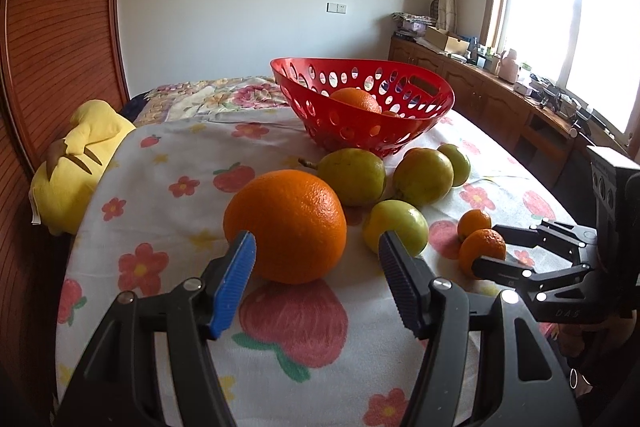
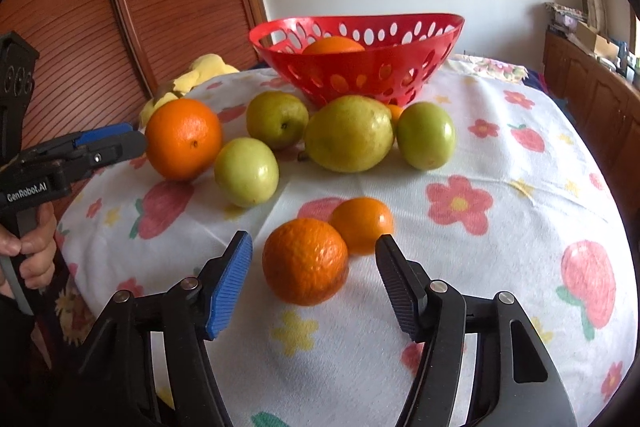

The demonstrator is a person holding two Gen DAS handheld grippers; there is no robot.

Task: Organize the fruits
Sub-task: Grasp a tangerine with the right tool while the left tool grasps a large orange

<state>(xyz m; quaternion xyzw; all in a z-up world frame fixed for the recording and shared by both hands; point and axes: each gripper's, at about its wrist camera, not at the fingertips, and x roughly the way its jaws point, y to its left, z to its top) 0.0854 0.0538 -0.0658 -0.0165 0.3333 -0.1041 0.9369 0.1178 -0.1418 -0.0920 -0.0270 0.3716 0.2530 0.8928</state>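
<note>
The left hand-held gripper (image 1: pixel 318 253) is set part-open around a large orange (image 1: pixel 285 225); its blue pad touches the left flank, while the other pad stands clear. The right hand-held gripper (image 2: pixel 314 253) is held part-open astride a small mandarin (image 2: pixel 305 261), with gaps at both pads. On the flower-printed cloth (image 2: pixel 500 227), green pears and apples are grouped before a red perforated basket (image 2: pixel 360 67) in which another orange (image 2: pixel 333 45) is seen.

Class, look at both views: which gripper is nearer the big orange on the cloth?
Left. The left gripper has the big orange between its open fingers. The right gripper sits off to its right, around a small orange.
</note>
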